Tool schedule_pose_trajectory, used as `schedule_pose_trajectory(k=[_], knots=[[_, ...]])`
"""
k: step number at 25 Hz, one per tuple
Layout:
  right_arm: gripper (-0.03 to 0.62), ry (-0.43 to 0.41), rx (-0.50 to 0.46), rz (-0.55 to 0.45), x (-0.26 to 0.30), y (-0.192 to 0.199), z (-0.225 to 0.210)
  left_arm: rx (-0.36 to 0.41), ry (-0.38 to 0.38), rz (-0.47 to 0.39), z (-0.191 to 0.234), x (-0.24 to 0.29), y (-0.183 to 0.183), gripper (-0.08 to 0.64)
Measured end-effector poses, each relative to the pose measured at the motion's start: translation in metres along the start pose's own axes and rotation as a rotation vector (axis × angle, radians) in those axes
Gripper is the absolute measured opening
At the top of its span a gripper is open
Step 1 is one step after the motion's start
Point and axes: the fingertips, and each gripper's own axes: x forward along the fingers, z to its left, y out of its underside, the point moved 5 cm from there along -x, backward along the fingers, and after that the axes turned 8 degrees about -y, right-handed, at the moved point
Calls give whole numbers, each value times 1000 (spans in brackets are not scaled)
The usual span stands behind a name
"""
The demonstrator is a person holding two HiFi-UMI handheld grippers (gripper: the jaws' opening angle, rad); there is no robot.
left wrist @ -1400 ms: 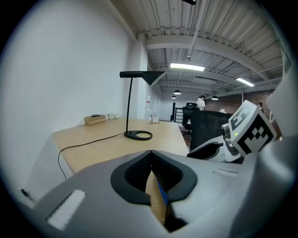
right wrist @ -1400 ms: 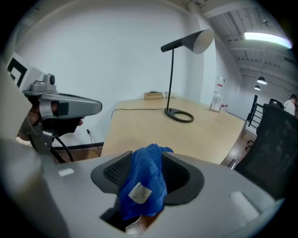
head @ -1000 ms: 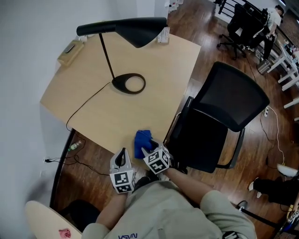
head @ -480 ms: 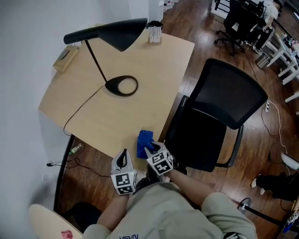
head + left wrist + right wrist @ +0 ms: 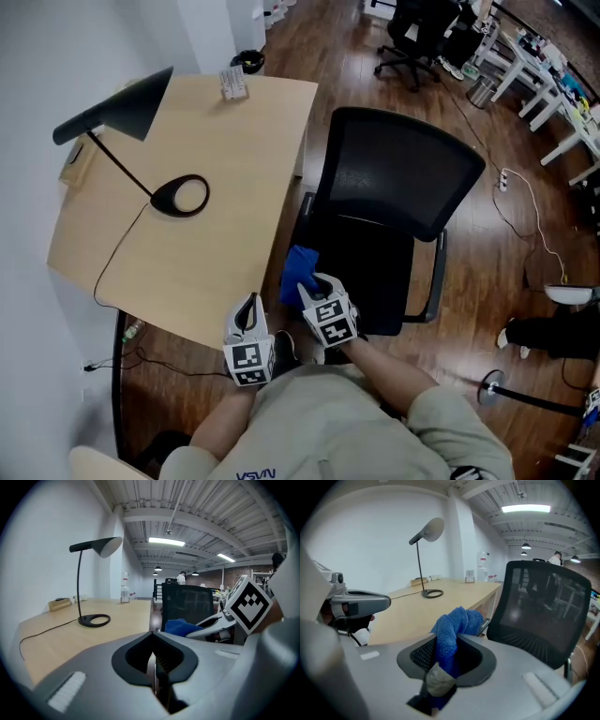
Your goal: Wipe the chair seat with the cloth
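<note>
The blue cloth (image 5: pixel 298 269) (image 5: pixel 457 629) sticks up bunched between the jaws of my right gripper (image 5: pixel 306 289) (image 5: pixel 447 654), which is shut on it. It hangs just past the table's near right edge, at the left front rim of the black chair seat (image 5: pixel 380 281). The mesh backrest (image 5: pixel 398 173) (image 5: pixel 543 604) rises behind the seat. My left gripper (image 5: pixel 247 311) (image 5: pixel 153 667) is shut on nothing, low and left of the cloth, in front of the table edge. In the left gripper view the cloth (image 5: pixel 181 626) shows to the right.
A wooden table (image 5: pixel 225 141) stands left of the chair, with a black desk lamp (image 5: pixel 183 195) and its cable, a small box and a container at the far edge. Other office chairs (image 5: pixel 427 37), white desks and floor cables lie beyond. A shoe (image 5: pixel 570 294) is at the right.
The cloth has left the table's near edge and moved right to the chair seat's rim, carried in my right gripper. The left gripper has stayed put. The head view has swung right.
</note>
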Motion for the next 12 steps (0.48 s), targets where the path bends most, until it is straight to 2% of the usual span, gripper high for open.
schedule_pose_trajectory(k=[6, 12], knots=[[95, 58, 70, -11, -40, 21, -76, 38, 68, -1, -77, 26, -18, 6], [95, 41, 113, -8, -49, 44, -135, 49, 108, 22, -151, 55, -18, 6]])
